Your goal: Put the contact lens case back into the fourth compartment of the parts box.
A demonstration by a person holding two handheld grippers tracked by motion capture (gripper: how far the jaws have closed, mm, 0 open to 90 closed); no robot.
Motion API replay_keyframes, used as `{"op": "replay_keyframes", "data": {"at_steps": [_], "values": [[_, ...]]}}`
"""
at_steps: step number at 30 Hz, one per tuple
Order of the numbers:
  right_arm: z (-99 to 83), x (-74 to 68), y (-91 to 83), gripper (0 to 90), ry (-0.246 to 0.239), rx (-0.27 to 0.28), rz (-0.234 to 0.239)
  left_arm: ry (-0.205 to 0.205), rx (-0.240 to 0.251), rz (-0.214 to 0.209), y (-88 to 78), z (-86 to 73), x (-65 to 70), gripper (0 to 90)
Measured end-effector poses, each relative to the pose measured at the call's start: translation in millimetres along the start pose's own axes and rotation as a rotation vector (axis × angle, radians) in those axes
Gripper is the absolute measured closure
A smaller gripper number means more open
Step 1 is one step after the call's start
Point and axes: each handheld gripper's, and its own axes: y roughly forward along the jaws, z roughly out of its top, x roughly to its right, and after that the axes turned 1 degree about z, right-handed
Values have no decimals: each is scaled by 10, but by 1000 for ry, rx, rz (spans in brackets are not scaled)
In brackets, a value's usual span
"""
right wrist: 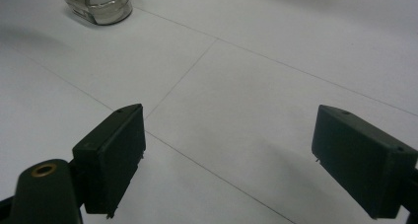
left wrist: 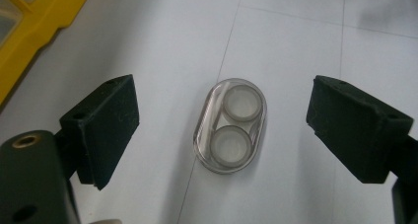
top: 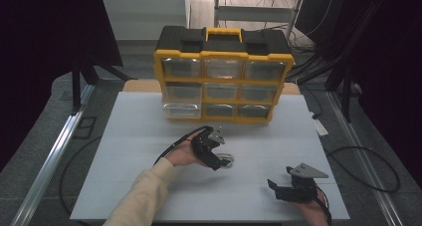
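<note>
Your left gripper [left wrist: 222,130] is wide open over the small clear plastic oval case [left wrist: 230,126], mid-frame on the white table [left wrist: 305,51]. Go down, squeeze gently. Your right gripper [right wrist: 229,160] waits open.

We see a small clear plastic case [left wrist: 230,126], oval in outline, with two round wells side by side inside it, each ringed in pale grey. It lies flat on the white desk [left wrist: 296,46], midway between the left gripper's [left wrist: 222,130] spread fingers [left wrist: 106,128], touching neither, its long axis running along them.
</note>
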Motion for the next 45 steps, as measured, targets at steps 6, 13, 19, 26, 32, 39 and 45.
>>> {"op": "replay_keyframes", "data": {"at_steps": [6, 13, 19, 26, 32, 39, 45], "values": [[-1, -2, 3, 136, -2, -3, 0, -5, -8, -17, 59, -9, -13, 133], [-2, -2, 4, 137, -1, -2, -1, 0, -15, -31, 119, -6, -7, 131], [-2, 0, 2, 136, 0, -2, -1, -3, -17, -46, 176, 2, -12, 131], [-4, 1, 3, 136, -2, -3, -1, 1, -38, -55, 248, -1, 2, 131], [-5, 3, 3, 136, -1, -4, -3, -10, -52, -65, 282, -34, -21, 134], [-6, 2, 2, 136, -2, -5, -3, -4, -66, -87, 354, -49, 8, 146], [-9, 4, -1, 137, -1, -8, -7, 12, -78, -81, 392, -52, 11, 165]]}}
